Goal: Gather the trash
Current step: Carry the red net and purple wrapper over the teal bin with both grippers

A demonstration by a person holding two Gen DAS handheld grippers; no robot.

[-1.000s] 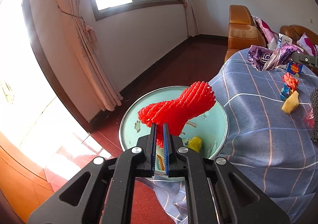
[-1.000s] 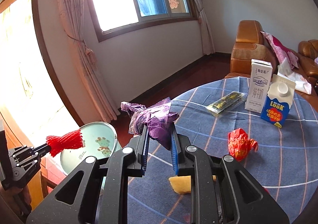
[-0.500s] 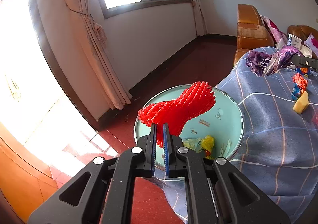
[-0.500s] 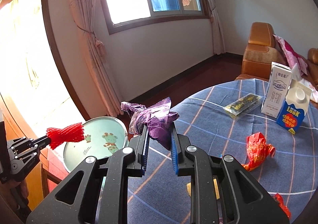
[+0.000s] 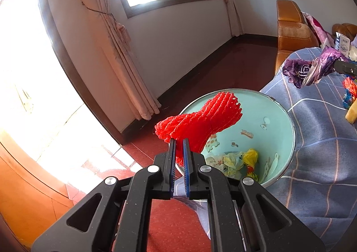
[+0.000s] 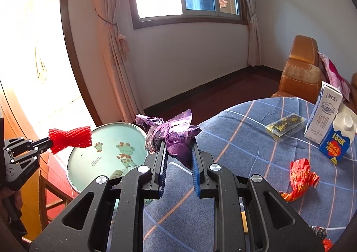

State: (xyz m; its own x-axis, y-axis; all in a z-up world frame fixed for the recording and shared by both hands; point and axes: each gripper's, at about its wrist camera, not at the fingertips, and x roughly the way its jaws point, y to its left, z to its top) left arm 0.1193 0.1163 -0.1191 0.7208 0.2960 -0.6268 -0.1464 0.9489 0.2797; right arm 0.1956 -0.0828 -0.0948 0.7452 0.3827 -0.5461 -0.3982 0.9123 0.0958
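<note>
My left gripper (image 5: 179, 140) is shut on a red foam fruit net (image 5: 200, 120) and holds it over the near rim of a mint-green bin (image 5: 283, 113) that has crumpled yellow and white wrappers in its bottom. In the right wrist view the same net (image 6: 71, 138) hangs over the bin (image 6: 89, 158) at the left. My right gripper (image 6: 178, 140) is shut on a crumpled purple wrapper (image 6: 171, 133), above the table edge beside the bin. That wrapper (image 5: 312, 68) also shows at the far right of the left wrist view.
The table wears a blue plaid cloth (image 6: 234, 140). On it lie a red foil wrapper (image 6: 300, 176), a dark packet (image 6: 284, 125), a white carton (image 6: 324, 111) and a blue carton (image 6: 339, 140). An orange sofa (image 6: 299, 68) stands behind; curtains and a window line the wall.
My right gripper has carried the purple wrapper left, toward the bin. The left gripper has stayed over the bin, turning slightly, with the red net still in it.
</note>
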